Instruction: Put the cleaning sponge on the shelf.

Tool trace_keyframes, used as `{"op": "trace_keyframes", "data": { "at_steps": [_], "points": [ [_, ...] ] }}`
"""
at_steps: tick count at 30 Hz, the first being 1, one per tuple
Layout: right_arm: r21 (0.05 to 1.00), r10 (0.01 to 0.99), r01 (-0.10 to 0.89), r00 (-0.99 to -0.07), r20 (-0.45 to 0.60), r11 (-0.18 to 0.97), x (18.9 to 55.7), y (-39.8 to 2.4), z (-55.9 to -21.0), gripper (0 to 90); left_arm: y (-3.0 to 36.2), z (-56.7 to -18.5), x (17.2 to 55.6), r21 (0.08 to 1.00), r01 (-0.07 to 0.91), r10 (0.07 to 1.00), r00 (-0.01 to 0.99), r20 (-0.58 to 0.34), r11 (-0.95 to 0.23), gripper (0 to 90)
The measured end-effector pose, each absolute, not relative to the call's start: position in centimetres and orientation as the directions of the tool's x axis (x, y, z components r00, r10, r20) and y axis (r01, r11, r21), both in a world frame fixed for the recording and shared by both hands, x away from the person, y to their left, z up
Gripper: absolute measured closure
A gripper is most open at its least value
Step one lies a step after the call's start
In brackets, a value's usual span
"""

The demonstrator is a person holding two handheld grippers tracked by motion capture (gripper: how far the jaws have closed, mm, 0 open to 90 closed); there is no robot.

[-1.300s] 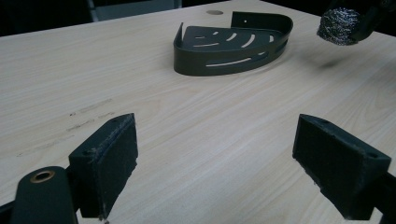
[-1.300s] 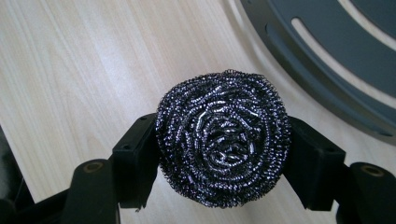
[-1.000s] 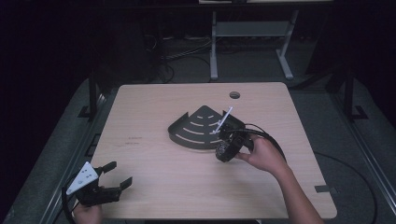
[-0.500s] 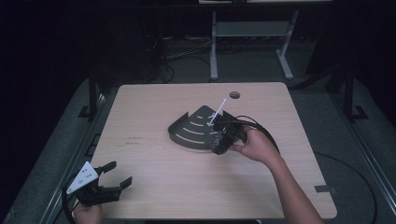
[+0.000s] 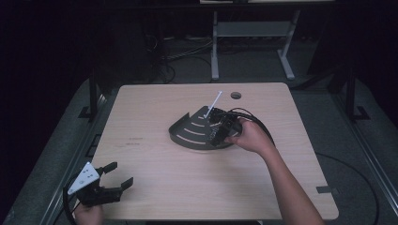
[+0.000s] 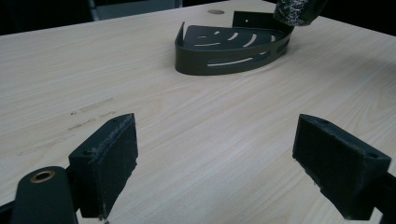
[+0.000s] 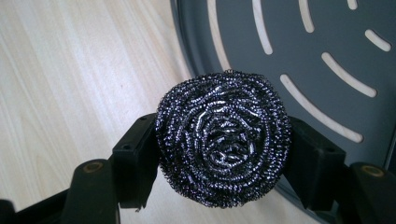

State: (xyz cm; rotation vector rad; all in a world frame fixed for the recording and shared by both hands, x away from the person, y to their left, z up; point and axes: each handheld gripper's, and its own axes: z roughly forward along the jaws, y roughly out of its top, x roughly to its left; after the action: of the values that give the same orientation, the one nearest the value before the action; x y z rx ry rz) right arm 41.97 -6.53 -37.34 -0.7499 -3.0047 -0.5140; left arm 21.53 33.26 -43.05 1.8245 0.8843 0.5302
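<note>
- Waiting near the desk's (image 5: 141, 112) near-left corner: left gripper (image 5: 115, 183), jaws spread wide with nothing between them, pointed toward the dark slotted corner shelf basket (image 6: 233, 46), well apart from it.
- Sitting right of the desk's middle, toward the far edge: that basket, curved wall facing the left edge.
- Hovering over the basket's right part: right gripper (image 7: 223, 154), jaws pinching a steel wool scourer (image 7: 223, 140) on both sides.
- Hanging half over the basket's floor, half over bare wood: the scourer, so likely a short drop down and inward; right hand (image 5: 251, 137) far nearer.
</note>
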Motion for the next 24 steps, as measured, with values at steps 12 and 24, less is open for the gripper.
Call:
{"op": "trace_keyframes", "data": {
  "at_steps": [12, 24],
  "points": [
    [0.301, 0.465, 0.471, -0.88, 0.095, 0.83, 43.9, -5.5, -37.5, 32.6, 33.2, -43.0, 21.6, 0.914, 0.333, 0.769, 0.638, -0.037, -0.232, 13.3],
    [0.281, 0.5, 0.51, -0.859, 0.113, 0.813, 45.9, -5.0, -38.9, 32.6, 33.3, -43.0, 21.5, 0.916, 0.331, 0.77, 0.637, -0.038, -0.228, 13.3]
  ]
}}
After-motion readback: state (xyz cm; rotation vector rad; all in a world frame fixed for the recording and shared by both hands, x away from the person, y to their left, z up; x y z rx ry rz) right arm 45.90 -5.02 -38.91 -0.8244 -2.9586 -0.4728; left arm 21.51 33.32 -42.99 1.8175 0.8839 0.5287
